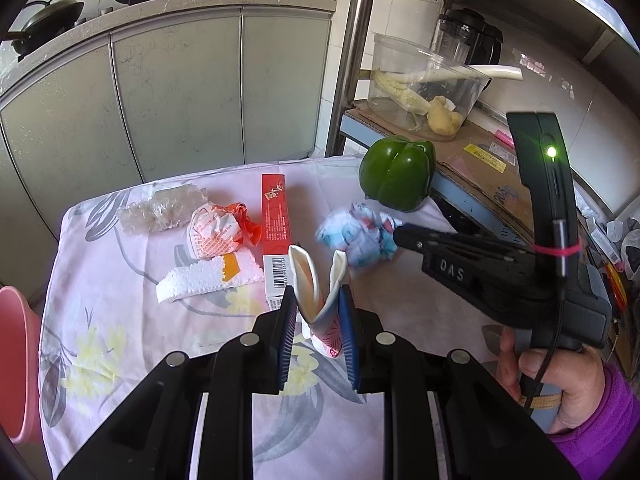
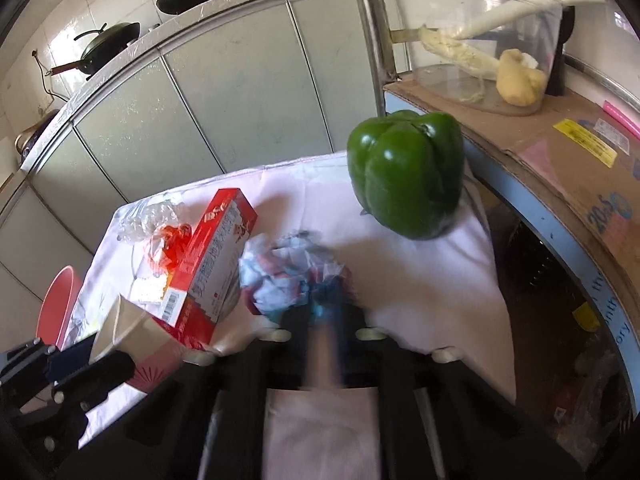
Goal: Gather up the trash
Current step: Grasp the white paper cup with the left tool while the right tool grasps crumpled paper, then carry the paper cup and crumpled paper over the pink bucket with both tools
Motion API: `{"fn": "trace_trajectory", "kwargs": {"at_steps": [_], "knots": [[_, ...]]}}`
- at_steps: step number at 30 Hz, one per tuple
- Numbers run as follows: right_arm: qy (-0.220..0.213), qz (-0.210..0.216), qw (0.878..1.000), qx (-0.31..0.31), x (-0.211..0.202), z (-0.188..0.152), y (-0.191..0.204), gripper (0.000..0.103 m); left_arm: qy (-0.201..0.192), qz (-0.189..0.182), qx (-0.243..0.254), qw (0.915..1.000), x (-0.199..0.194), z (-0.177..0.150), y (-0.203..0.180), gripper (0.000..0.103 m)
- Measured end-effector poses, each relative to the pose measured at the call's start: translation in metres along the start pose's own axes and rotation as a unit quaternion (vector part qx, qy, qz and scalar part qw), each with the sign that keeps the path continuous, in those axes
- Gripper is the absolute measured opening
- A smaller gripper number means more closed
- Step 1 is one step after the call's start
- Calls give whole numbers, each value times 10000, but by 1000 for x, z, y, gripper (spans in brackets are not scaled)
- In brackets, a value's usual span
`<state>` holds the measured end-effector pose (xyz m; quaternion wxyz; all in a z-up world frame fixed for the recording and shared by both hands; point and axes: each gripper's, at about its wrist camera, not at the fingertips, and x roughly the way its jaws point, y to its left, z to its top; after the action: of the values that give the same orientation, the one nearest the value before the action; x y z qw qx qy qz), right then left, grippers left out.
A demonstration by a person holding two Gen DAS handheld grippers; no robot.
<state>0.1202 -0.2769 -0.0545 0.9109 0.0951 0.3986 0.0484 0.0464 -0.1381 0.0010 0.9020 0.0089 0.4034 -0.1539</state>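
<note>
My left gripper (image 1: 318, 312) is shut on a squashed paper cup (image 1: 320, 300), white with a pink pattern, held above the floral cloth; the cup also shows in the right wrist view (image 2: 132, 332). My right gripper (image 2: 324, 312) is blurred and closed on a crumpled blue, white and red paper ball (image 2: 288, 276), which also shows in the left wrist view (image 1: 360, 236). On the cloth lie a red carton (image 1: 276, 232), a crumpled orange-and-white wrapper (image 1: 218, 232), a white foam piece (image 1: 204, 280) and clear crinkled plastic (image 1: 160, 212).
A green bell pepper (image 1: 398, 178) sits at the table's far right corner. A pink basin (image 1: 16, 360) stands left of the table. A cardboard-covered shelf (image 1: 476, 160) on the right carries a clear tub (image 1: 424, 84) of vegetables. Grey cabinets (image 1: 160, 92) stand behind.
</note>
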Motion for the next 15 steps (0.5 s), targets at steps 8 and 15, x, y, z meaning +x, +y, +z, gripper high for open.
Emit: {"fn": "trace_trajectory", "kwargs": {"at_steps": [8, 15], "knots": [[-87, -99, 9997, -214, -15, -10, 11, 3, -101, -19, 37, 9999, -11, -2, -4, 20], [-146, -156, 9995, -213, -24, -13, 13, 3, -148, -25, 9, 9999, -18, -4, -1, 20]]}}
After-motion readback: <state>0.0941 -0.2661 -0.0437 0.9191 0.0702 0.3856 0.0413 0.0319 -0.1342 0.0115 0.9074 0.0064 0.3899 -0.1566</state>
